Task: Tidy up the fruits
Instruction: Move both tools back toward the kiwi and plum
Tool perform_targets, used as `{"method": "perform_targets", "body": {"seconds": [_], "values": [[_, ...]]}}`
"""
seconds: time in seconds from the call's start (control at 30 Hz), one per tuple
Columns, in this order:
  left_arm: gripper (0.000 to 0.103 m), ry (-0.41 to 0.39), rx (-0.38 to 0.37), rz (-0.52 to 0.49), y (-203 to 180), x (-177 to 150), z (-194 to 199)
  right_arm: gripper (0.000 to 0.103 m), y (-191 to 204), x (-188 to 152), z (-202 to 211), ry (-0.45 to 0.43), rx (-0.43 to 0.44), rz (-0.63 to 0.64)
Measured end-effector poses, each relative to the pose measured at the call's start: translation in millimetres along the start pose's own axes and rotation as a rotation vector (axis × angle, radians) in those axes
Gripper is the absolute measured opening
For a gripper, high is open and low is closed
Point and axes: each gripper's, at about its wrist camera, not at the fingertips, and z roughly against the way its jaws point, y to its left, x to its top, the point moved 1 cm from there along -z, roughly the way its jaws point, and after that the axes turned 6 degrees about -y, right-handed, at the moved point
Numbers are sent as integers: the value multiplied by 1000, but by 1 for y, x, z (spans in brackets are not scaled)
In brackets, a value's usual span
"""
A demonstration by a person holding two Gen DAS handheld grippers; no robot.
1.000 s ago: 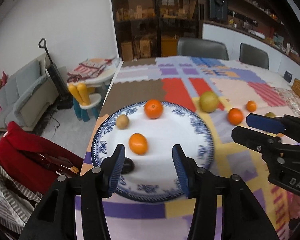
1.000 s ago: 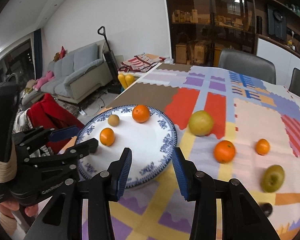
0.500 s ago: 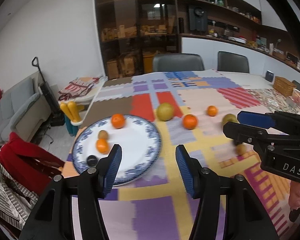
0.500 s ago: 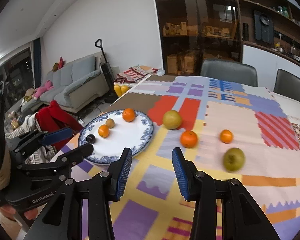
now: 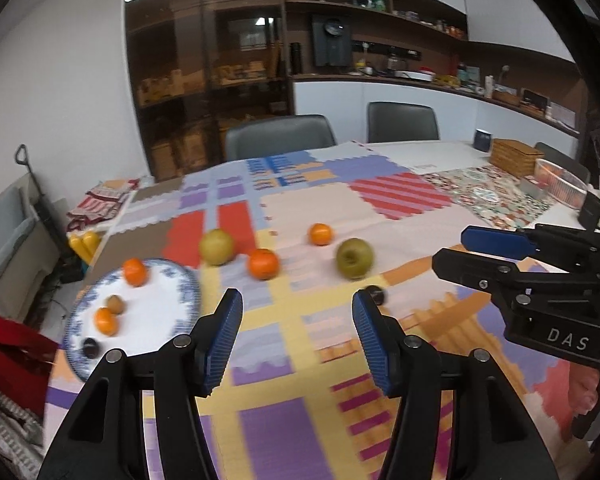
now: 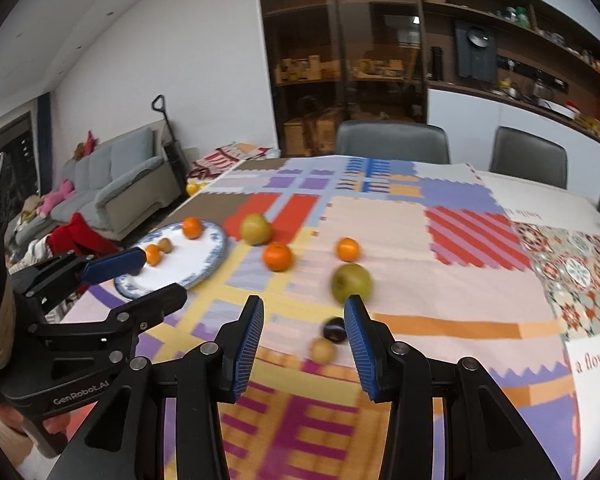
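- Closest in, your right gripper [image 6: 304, 342] stood wide and empty, as did your left gripper [image 5: 296, 338], both raised off the patchwork cloth [image 6: 452, 280].
- Just ahead of the right fingertips, a tan fruit [image 6: 323, 351] and a dark plum [image 6: 334, 330] lay touching; closing on one would likely nudge the other rolling.
- Beyond the right finger sat the green apple [image 6: 351, 283], probably too broad for a shallow bite.
- Farther off lay a large orange [image 6: 277, 256], a small orange [image 6: 348, 249] and a yellow-green fruit [image 6: 255, 229].
- Far left of the tongs, the plate [image 6: 216, 254] already held four fruits near its rim.
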Motion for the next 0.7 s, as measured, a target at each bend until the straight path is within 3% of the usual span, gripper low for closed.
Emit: {"method": "perform_targets", "body": {"seconds": [0.33,0.7], "values": [[56,58,-83,-15,-44,-9,-37,43,-48,-20,6,24,-46,-50],[52,200,-131,61,-57,-24,-93,43,-78,-40,-13,96,-92,-114]]}}
